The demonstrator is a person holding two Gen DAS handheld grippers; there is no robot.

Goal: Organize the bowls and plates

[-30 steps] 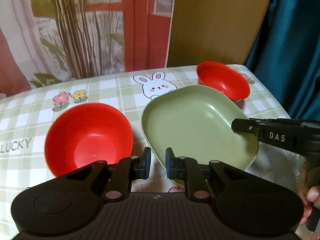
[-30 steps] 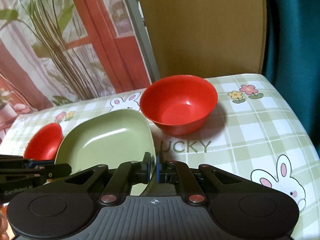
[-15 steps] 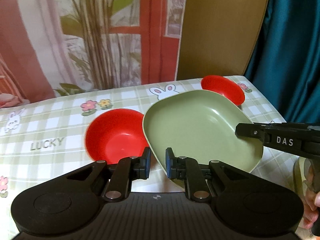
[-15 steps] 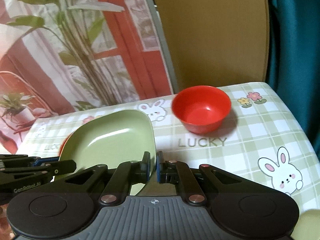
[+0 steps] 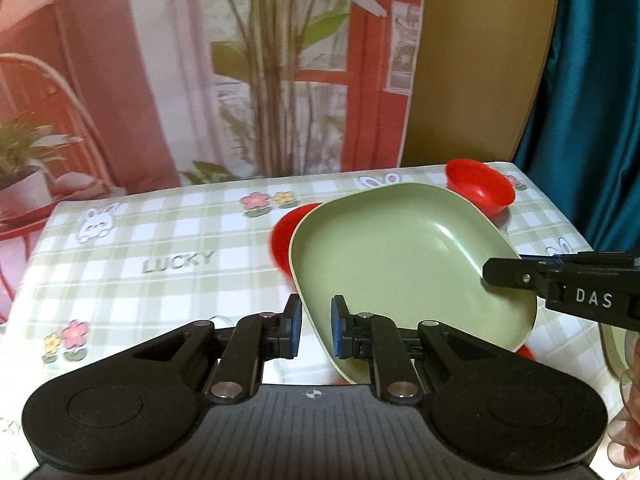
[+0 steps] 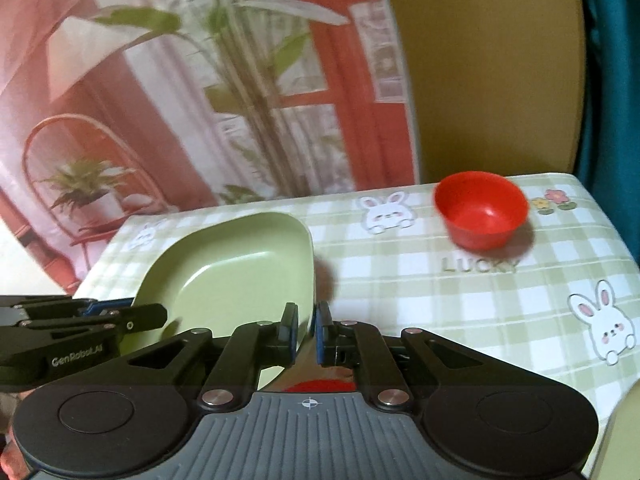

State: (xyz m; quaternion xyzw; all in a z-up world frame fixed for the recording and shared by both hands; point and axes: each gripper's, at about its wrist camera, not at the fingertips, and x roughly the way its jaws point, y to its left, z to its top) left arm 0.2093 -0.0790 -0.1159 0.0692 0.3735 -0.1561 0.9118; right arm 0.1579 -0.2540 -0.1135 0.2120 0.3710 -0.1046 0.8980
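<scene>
We carry the green plate (image 5: 400,264) above the worktop (image 5: 160,264), left gripper (image 5: 313,328) and right gripper (image 6: 306,330) jaws both clamped on its rim; next, it likely needs a level set-down.

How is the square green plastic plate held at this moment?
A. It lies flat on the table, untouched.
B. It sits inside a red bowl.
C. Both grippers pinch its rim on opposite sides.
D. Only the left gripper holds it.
C: the square green plastic plate has the left gripper pinching one edge and the right gripper the opposite edge.
</scene>
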